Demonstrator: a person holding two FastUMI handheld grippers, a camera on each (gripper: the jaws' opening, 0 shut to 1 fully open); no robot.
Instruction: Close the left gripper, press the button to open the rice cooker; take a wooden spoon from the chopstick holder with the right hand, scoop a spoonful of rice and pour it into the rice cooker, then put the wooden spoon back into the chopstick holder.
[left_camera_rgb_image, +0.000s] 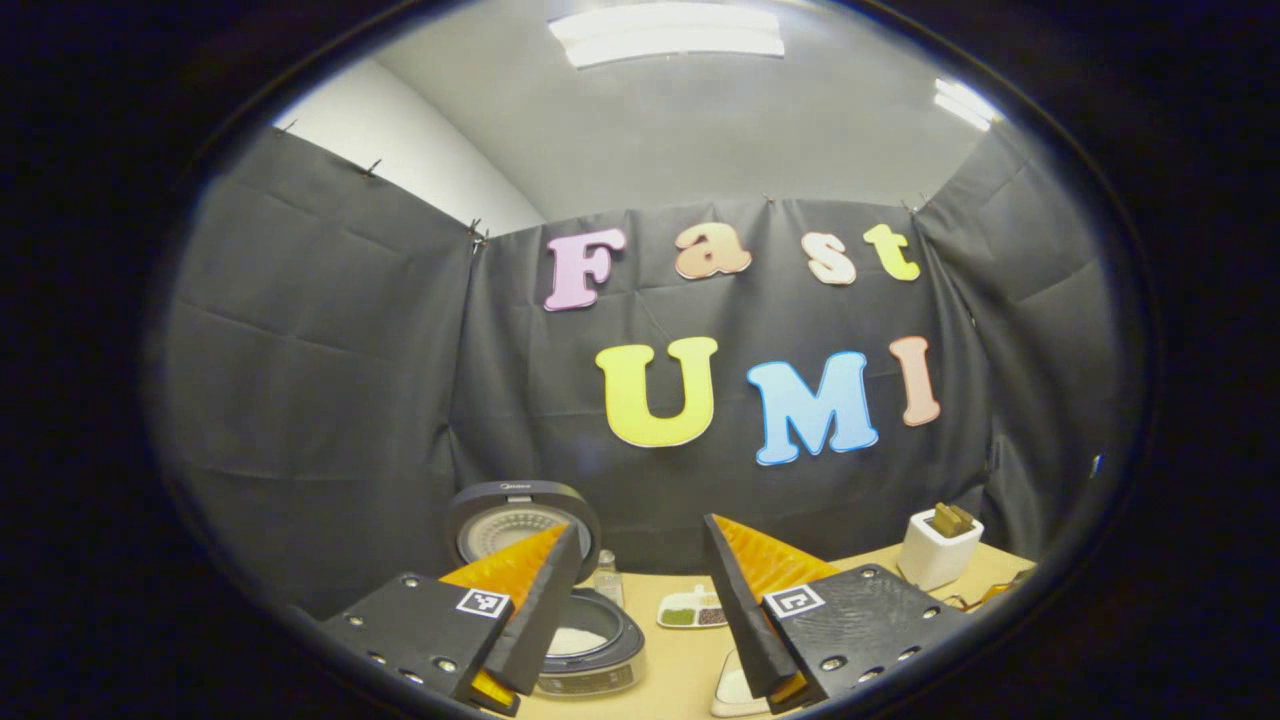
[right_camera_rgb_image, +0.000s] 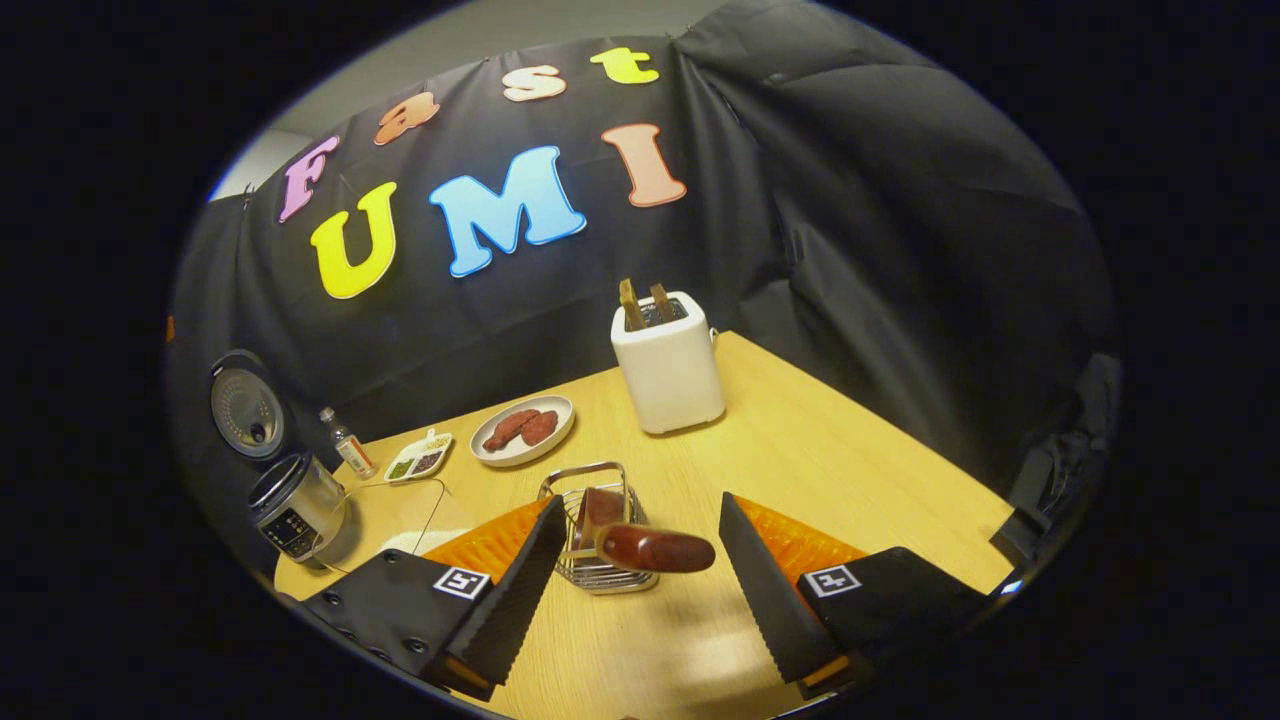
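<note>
From your right gripper view, the wire chopstick holder (right_camera_rgb_image: 592, 535) sits on the wooden worktop (right_camera_rgb_image: 820, 450) just ahead, with the brown wooden spoon (right_camera_rgb_image: 655, 549) in it, handle tipped to the right. Behind that is the white toaster (right_camera_rgb_image: 668, 365), and left of the toaster the round plate (right_camera_rgb_image: 523, 430). Further left you've got the small divided dish (right_camera_rgb_image: 420, 457), the little bottle (right_camera_rgb_image: 347, 444) and the open silver rice cooker (right_camera_rgb_image: 297, 505) at the far left edge.

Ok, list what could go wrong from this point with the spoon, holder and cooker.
1. The wooden spoon leans out of the wire chopstick holder; the open right claw isn't gripping it, so it could tip the light holder.
2. The rice cooker has its lid up and a cable trailing nearby that could snag.
3. The small bottle beside it could be knocked.
</note>
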